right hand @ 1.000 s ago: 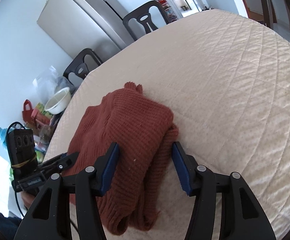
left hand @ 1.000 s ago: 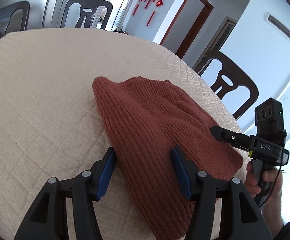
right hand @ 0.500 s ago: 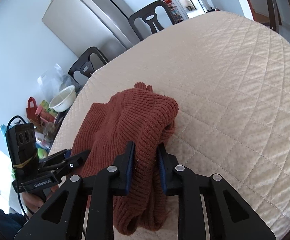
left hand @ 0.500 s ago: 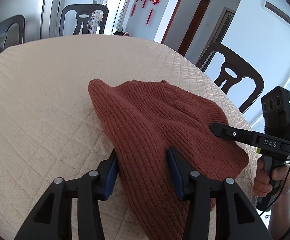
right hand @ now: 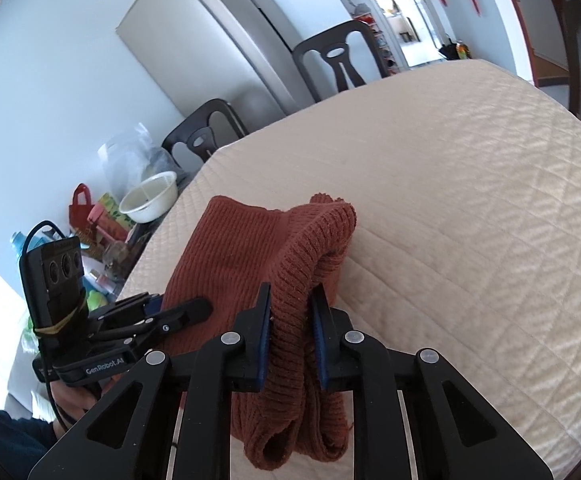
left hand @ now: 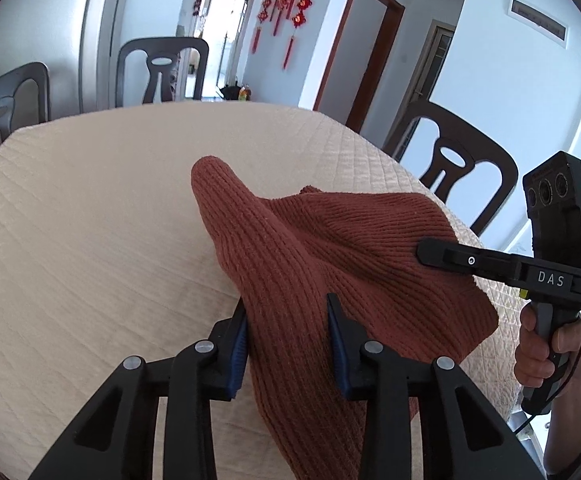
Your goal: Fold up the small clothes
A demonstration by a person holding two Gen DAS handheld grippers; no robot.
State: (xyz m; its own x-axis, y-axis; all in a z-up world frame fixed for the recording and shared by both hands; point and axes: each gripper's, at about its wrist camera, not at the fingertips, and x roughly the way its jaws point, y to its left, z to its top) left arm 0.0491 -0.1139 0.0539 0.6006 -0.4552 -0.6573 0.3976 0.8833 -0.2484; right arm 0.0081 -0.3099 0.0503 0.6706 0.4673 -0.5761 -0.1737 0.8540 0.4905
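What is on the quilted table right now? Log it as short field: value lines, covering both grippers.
garment: rust-red ribbed knit sweater, bunched and partly lifted off the table
surface: cream quilted table cover
left gripper: blue-padded jaws closed against a thick fold of the sweater
right gripper: blue-padded jaws pinched on a doubled ribbed edge, loose end hanging below
contact: both grippers grip the same sweater at separate spots
background: dark chairs, grey refrigerator, white bowl
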